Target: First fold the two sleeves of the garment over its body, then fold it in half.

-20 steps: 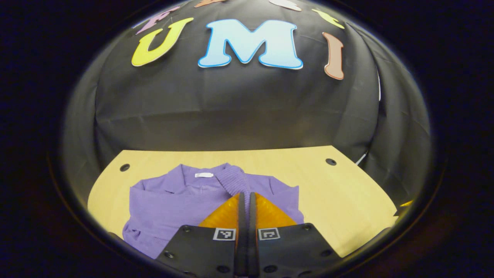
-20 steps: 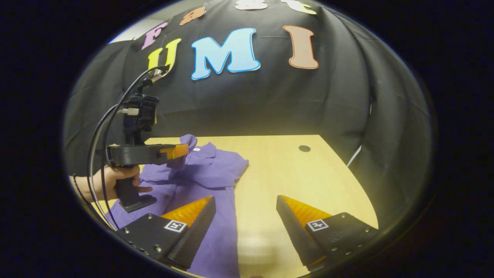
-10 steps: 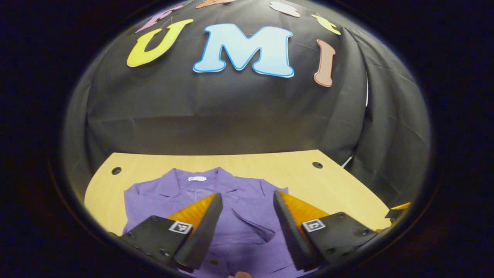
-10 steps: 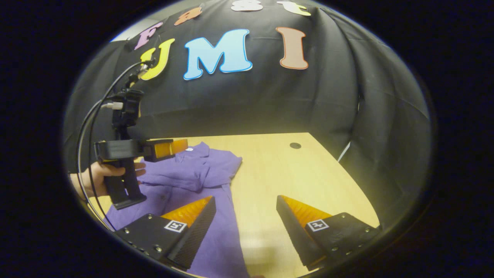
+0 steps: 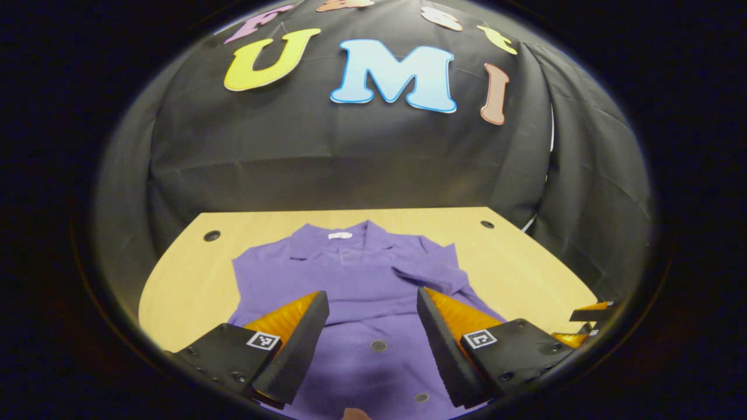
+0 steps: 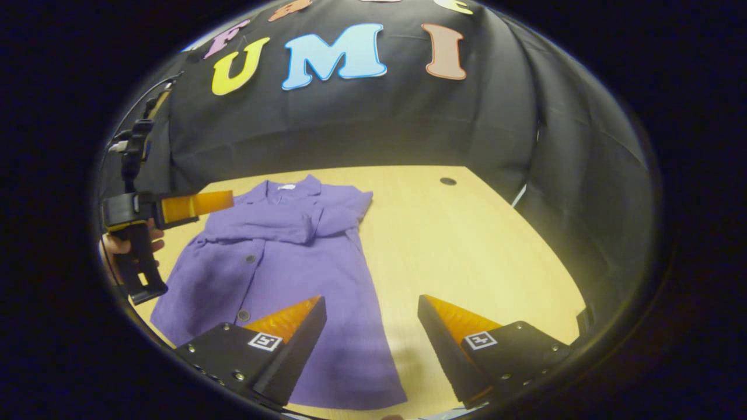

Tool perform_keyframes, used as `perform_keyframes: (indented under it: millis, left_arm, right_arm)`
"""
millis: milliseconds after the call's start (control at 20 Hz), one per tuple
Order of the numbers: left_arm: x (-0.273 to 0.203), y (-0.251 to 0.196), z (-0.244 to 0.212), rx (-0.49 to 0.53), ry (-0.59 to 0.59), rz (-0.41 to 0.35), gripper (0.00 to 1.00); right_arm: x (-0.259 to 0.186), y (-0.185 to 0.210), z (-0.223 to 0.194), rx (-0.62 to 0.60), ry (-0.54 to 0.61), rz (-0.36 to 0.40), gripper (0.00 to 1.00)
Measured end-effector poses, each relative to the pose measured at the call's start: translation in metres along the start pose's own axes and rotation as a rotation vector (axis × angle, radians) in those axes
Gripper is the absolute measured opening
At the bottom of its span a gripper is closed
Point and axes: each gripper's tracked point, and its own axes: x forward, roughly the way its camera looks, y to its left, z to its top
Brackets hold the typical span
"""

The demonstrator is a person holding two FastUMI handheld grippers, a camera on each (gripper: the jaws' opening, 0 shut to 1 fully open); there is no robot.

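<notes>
In the right gripper view, nearest the lens, the right gripper [image 6: 372, 326] is standing with its fingers wide apart and nothing between them, hanging over the bare table [image 6: 467, 245] just beside the hem of the purple garment [image 6: 292, 280]; it is probably waiting there, on the garment's open side, so the cloth is left free. In the left gripper view the left gripper [image 5: 372, 326] is likewise gaping wide and gripping nothing, hovering over the buttoned front, and its fingers are covering part of the lower body, so the hem is cut off at the bottom edge. Farther out, the garment is lying flat on the table with its collar [image 5: 344, 233] toward the booth wall [image 5: 350, 163]. Both sleeves [image 6: 274, 230] appear to be lying across the chest, which is how the sleeve folds would leave them, while the body is lying at full length, not halved. Exactly where each cuff ends is hard to make out among the creases. At the far left of the right gripper view, a hand [image 6: 125, 245] is holding the left gripper's handle above the garment's edge, partly hidden behind it.
</notes>
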Motion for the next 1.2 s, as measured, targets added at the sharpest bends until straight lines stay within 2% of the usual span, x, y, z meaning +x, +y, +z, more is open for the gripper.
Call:
perform_keyframes:
  millis: [100, 150, 300, 550, 650, 750, 900, 1200]
  left_arm:
    - [-0.024, 0.016, -0.03, 0.009, 0.033, 0.007, 0.98]
    - [-0.037, 0.023, -0.042, 0.007, 0.045, 0.006, 0.96]
    - [-0.071, 0.043, -0.08, -0.008, 0.08, 0.006, 0.98]
    - [-0.119, 0.078, -0.123, -0.022, 0.121, 0.033, 0.96]
    - [-0.137, 0.092, -0.143, -0.043, 0.148, 0.045, 1.0]
    - [-0.154, 0.107, -0.165, -0.05, 0.178, 0.065, 0.96]
    - [-0.179, 0.127, -0.188, -0.046, 0.208, 0.094, 1.0]
    - [-0.213, 0.143, -0.228, -0.071, 0.246, 0.111, 0.98]
  right_arm:
    - [-0.003, 0.002, -0.023, 0.034, 0.049, -0.012, 0.97]
    - [-0.006, 0.004, -0.031, 0.05, 0.063, -0.013, 0.97]
    - [-0.013, 0.003, -0.052, 0.04, 0.096, -0.041, 0.98]
    - [-0.022, 0.005, -0.067, 0.038, 0.109, -0.06, 0.97]
    - [-0.025, 0.001, -0.073, 0.041, 0.116, -0.074, 0.97]
    - [-0.027, 0.0, -0.079, 0.049, 0.123, -0.079, 0.98]
    - [-0.029, -0.005, -0.091, 0.044, 0.142, -0.098, 0.97]
    - [-0.03, 0.0, -0.105, 0.041, 0.156, -0.097, 0.97]
